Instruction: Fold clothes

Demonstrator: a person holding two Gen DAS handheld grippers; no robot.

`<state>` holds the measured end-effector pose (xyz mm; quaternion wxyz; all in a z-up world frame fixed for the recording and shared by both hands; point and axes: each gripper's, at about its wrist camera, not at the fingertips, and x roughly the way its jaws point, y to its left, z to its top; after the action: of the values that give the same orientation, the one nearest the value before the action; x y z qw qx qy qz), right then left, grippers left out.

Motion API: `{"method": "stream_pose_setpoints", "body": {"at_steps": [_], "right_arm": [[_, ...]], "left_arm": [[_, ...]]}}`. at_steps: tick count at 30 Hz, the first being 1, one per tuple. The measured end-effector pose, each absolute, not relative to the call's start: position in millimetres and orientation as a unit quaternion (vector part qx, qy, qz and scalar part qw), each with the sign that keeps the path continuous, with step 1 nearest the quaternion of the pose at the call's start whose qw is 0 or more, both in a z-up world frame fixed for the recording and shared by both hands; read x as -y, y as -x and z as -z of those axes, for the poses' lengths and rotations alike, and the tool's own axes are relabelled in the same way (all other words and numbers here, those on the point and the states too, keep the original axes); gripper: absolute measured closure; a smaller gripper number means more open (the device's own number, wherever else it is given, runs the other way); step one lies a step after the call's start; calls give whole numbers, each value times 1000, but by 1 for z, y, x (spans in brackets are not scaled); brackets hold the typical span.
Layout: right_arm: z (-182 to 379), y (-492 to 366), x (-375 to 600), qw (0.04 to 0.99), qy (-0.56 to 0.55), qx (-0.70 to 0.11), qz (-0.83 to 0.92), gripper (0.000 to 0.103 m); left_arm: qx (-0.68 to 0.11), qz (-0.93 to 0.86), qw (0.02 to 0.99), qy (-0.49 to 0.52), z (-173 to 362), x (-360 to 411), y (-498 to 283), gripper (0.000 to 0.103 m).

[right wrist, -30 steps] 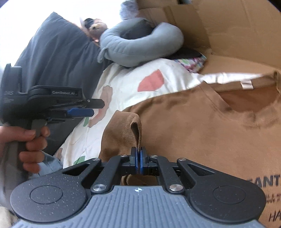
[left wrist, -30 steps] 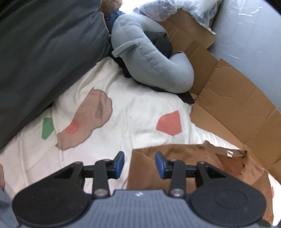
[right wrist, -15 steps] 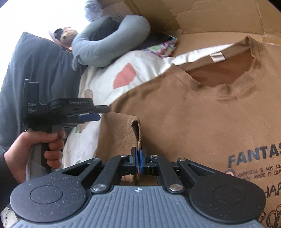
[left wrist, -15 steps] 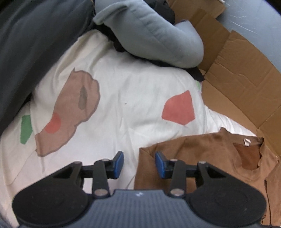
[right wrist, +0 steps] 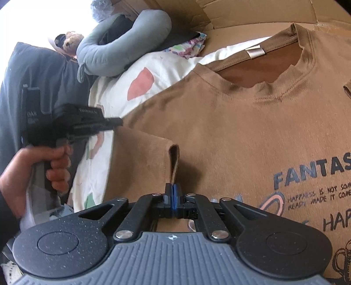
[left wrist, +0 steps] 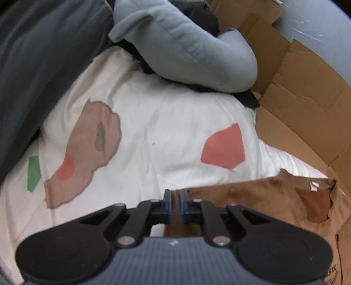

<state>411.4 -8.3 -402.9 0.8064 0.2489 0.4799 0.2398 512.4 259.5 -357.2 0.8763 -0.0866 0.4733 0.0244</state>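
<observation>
Brown T-shirt (right wrist: 230,131) printed "FANTAS…" lies spread ahead of the right gripper (right wrist: 173,195), which is clamped on its folded sleeve edge; the left gripper (left wrist: 174,205), jaws almost closed, reaches one shoulder corner, grip unclear.

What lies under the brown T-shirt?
The brown T-shirt lies on a white patterned quilt, with cardboard behind the collar. What lies beneath the chest print is covered.
</observation>
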Motion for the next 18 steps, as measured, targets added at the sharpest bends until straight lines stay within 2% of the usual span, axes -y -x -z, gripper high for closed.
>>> {"method": "stream_pose_setpoints", "body": {"at_steps": [7, 9, 10, 11, 12, 16, 18], "right_arm": [[411, -414, 15, 798, -273, -480, -241, 101], [416, -417, 18, 790, -293, -483, -240, 86], [418, -418, 19, 786, -303, -482, -240, 67], [420, -419, 21, 783, -312, -481, -240, 55], [422, -420, 22, 781, -320, -479, -240, 55], [432, -428, 20, 771, -342, -482, -237, 53], [438, -434, 18, 766, -351, -485, -235, 54]], "left_arm": [[-461, -25, 883, 86, 343, -266, -512, 93], [-460, -25, 883, 87, 340, -268, -511, 93], [-462, -24, 882, 88, 341, -269, -511, 93], [-464, -23, 881, 89, 342, -270, -510, 93], [-465, -22, 880, 92, 344, -271, -510, 92], [-468, -13, 877, 104, 350, -271, -512, 76], [-473, -8, 875, 103, 354, -269, -515, 76]]}}
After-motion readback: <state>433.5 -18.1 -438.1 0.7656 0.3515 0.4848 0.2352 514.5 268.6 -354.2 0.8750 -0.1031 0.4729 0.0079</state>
